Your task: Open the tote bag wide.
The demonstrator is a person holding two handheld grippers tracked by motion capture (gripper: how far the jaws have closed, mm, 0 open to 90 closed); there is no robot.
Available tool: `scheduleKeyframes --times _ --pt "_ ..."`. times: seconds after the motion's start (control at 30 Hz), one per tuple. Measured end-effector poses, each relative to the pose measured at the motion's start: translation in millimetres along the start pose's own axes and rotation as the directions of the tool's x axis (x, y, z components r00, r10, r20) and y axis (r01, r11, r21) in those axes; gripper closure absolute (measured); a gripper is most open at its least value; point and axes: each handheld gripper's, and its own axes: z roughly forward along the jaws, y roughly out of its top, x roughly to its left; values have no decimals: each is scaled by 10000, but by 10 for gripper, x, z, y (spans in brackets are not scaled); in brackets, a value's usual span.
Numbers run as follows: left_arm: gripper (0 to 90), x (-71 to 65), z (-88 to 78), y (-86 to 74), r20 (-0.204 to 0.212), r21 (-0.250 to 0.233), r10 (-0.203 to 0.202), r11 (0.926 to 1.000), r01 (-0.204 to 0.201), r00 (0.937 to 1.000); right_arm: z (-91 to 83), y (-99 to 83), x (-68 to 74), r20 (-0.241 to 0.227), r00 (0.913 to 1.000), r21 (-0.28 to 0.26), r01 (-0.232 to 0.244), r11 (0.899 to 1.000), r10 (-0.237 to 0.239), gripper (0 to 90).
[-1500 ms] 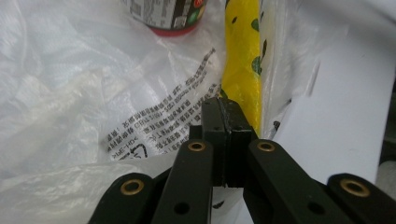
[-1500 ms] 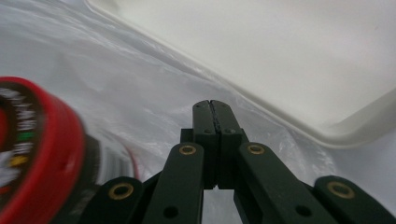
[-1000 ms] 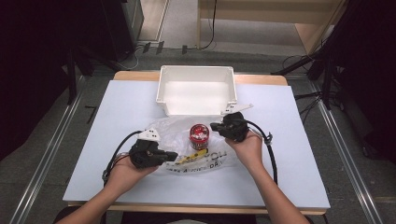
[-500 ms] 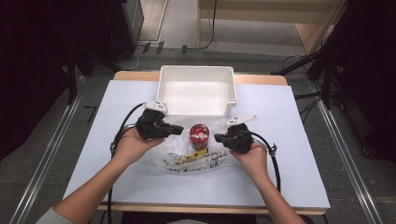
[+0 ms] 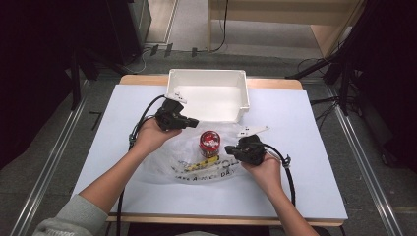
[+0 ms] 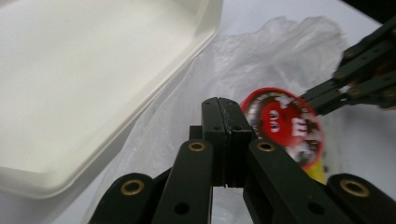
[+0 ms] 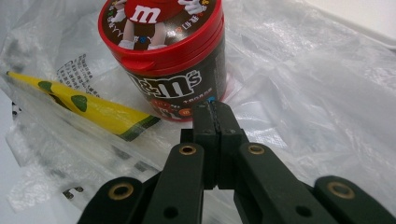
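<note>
Candy tub [image 5: 210, 143] with its red lid stands upright on a clear plastic bag [image 5: 196, 162] spread near the middle of the white table [image 5: 305, 147], with a yellow packet [image 7: 88, 109] lying just beside its base. Just behind the bag sits a white bin [image 5: 209, 93], whose near rim touches or overlaps the bag's crinkled edge in the left gripper view.

Left gripper [image 5: 189, 121] hovers by the bin's near left corner, jaws pressed together with nothing between them, tips pointing toward the tub's lid. Right gripper [image 5: 230, 149] sits just to the tub's right, low over the bag, jaws likewise pressed together and empty; its tips are close to the tub's lower wall, and whether they touch I cannot tell.

Open table stretches wide to the right of the bag and along the front edge. Left of the bag there is also bare surface. Between tub and bin the gap is narrow.
</note>
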Motion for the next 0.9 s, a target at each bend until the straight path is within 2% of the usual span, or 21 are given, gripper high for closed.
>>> scheduleKeyframes --times 0.07,0.1,0.17,0.23,0.3,0.4,0.43,0.53,0.63,0.7,0.9 --pt "900 37 32 -14 5 50 -153 9999 153 9999 2 0 1 14 10000 28 22 10000 -22 900" --pt "900 92 70 -42 129 -88 -424 9991 425 9990 5 -2 1 28 10000 39 40 10000 -41 900" --pt "900 152 140 -92 14 -60 -651 9979 651 9979 11 -16 1 36 10000 131 81 9999 -82 900" --pt "900 200 214 -153 100 36 -802 9968 801 9967 20 -29 1 6 9999 179 158 9997 -158 900" --pt "900 241 321 -231 170 337 -953 9949 947 9953 35 -55 11 -10 9999 288 160 9995 -159 900" --pt "900 240 388 -267 110 501 -934 9944 927 9956 45 -77 10 -34 9997 360 241 9991 -239 900" --pt "900 239 417 -281 133 567 -928 9942 919 9956 52 -127 28 -45 9995 531 313 9981 -311 900" --pt "900 232 484 -336 86 466 -919 9947 914 9957 44 -207 43 6 9992 723 388 9966 -390 900" --pt "900 260 537 -383 137 463 -942 9945 935 9955 35 -246 49 -69 9998 792 208 9966 -203 900" --pt "900 273 563 -403 79 373 -998 9943 995 9950 31 -292 65 -151 9985 846 540 9949 -529 900" --pt "900 254 605 -413 -14 401 -864 9955 864 9963 8 -363 145 -315 9967 873 778 9931 -753 900"
